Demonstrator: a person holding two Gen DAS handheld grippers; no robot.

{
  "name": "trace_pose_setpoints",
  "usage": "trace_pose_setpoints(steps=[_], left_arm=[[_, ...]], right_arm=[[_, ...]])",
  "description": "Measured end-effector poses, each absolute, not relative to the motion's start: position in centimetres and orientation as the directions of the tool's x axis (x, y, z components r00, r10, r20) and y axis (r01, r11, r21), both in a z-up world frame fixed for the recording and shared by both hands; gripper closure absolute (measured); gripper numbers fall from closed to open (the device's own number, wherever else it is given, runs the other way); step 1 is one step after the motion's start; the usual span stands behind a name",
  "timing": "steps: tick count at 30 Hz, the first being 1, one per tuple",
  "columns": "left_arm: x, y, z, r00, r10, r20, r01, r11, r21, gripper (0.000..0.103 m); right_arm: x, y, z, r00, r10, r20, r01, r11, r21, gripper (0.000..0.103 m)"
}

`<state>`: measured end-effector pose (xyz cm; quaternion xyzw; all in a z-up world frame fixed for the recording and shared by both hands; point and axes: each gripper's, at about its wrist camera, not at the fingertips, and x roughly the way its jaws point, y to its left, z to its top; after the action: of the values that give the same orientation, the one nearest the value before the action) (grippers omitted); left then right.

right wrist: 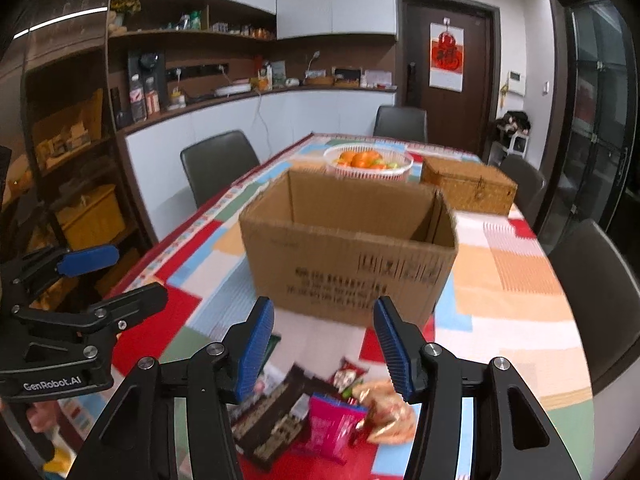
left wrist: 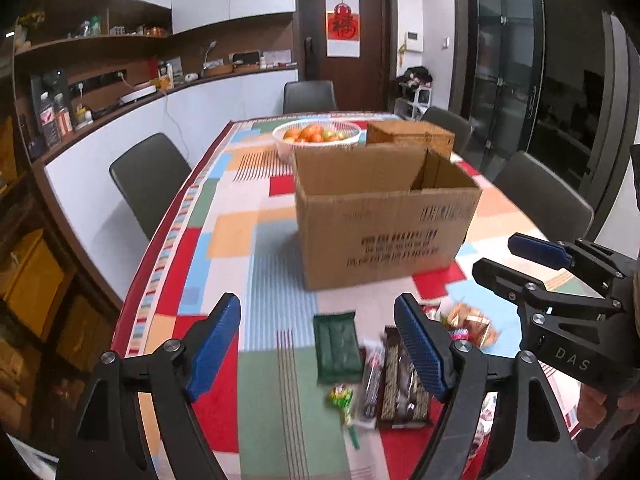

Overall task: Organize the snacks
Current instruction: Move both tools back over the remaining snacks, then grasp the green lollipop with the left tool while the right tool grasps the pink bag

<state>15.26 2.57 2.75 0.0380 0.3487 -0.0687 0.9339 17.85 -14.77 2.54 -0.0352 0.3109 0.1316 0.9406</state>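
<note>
While both sets of jaws stand released and empty, left gripper (left wrist: 320,344) and right gripper (right wrist: 324,344) hang above snack packets (left wrist: 384,376) near the counter's (left wrist: 256,408) near edge, before the cardboard box (left wrist: 380,216). Packets look light, crinkly, slippery; pinch flat midsections.

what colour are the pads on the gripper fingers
Blue, ribbed pads on black arms, clearest in the left wrist view.
</note>
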Motion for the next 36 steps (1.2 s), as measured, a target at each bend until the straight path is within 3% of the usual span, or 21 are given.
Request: trace_pose_setpoints(steps=[14,26,36], left_arm=[[13.6,2.6,-3.4,0.615,-0.078,-0.785,0.170,0.985,0.035,0.024],[14.4,2.5,-7.0,0.540,-0.081,-0.837,0.182,0.983,0.022,0.025],[16.8,2.7,-9.3,0.488,-0.132,-0.863,0.189,0.981,-0.043,0.045]], right_arm=[[16.2,-15.3,-4.2,0.600,0.217,-0.770,-0.235,0.968,0.089,0.050],[16.7,-16.0,-7.6,0.510,0.177,-0.841,-0.184,0.978,0.094,0.050],[18.2,-15.6,-9.3,0.472,0.170,-0.865,-0.173,0.980,0.097,0.050]])
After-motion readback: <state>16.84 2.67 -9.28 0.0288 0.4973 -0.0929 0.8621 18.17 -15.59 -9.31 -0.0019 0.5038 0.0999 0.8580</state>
